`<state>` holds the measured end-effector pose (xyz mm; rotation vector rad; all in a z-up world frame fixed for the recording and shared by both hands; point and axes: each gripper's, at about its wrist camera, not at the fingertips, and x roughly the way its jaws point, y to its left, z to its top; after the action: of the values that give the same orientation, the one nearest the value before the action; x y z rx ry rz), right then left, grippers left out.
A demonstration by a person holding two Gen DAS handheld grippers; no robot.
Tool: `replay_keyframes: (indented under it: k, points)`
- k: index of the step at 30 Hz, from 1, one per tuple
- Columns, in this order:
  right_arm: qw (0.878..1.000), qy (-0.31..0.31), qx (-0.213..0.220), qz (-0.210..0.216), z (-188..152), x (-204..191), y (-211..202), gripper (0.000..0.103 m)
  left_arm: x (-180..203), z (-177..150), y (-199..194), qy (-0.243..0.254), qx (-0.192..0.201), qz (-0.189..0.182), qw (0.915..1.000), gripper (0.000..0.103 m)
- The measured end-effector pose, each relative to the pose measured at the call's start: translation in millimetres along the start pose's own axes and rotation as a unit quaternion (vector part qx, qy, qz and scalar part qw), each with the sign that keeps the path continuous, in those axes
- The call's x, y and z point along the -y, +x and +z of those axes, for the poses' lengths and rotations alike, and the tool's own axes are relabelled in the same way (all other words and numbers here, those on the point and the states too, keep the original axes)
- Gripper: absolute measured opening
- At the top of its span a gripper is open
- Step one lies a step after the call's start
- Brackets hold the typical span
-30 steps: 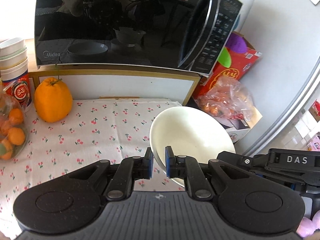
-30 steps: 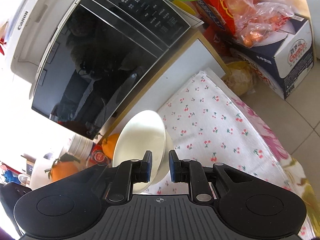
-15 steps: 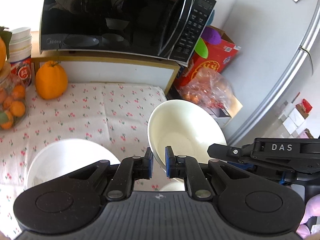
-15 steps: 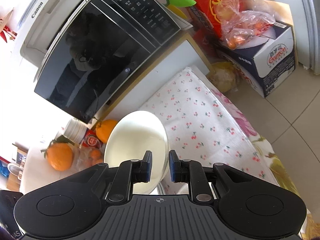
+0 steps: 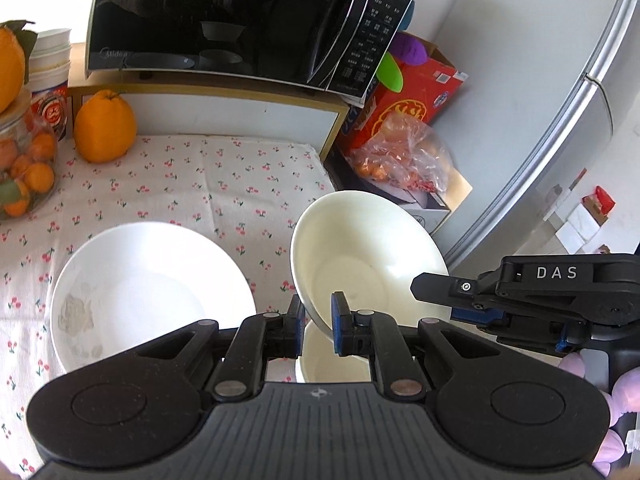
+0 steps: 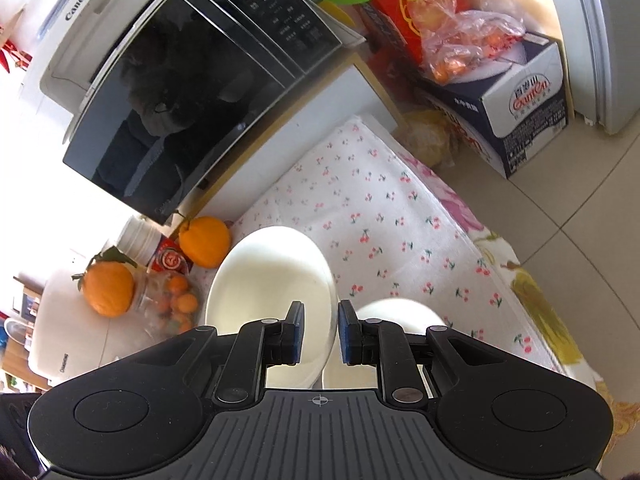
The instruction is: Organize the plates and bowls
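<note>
Black Midea microwave [image 5: 224, 20], white Canon printer [image 6: 92, 28]

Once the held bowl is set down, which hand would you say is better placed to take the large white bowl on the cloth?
Probably left: the left gripper, shut on the cream bowl, sits right beside the large white bowl; the right gripper grips the far rim.

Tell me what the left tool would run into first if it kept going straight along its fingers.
Apart from the cream bowl clamped in the left tool, probably the cherry-print cloth beyond the bowl's rim, since it points downward. Depth is hard to judge in this view.
</note>
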<state>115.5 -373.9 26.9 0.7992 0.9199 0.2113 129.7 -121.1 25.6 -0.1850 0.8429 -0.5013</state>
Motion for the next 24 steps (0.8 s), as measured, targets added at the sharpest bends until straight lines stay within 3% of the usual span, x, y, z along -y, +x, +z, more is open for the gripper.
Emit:
replay_keyframes:
  k: [9,24]
  points:
    - [1.000,0.007,-0.003,-0.024,-8.5,6.3,-9.5,0.018,2.5,-9.8,4.6,0.001,-0.019,-0.013,0.9997,0.012]
    - [0.997,-0.008,-0.028,-0.067,-17.3,15.9,-10.0,0.018,7.9,-25.8,18.1,0.010,-0.056,-0.004,0.9984,0.013]
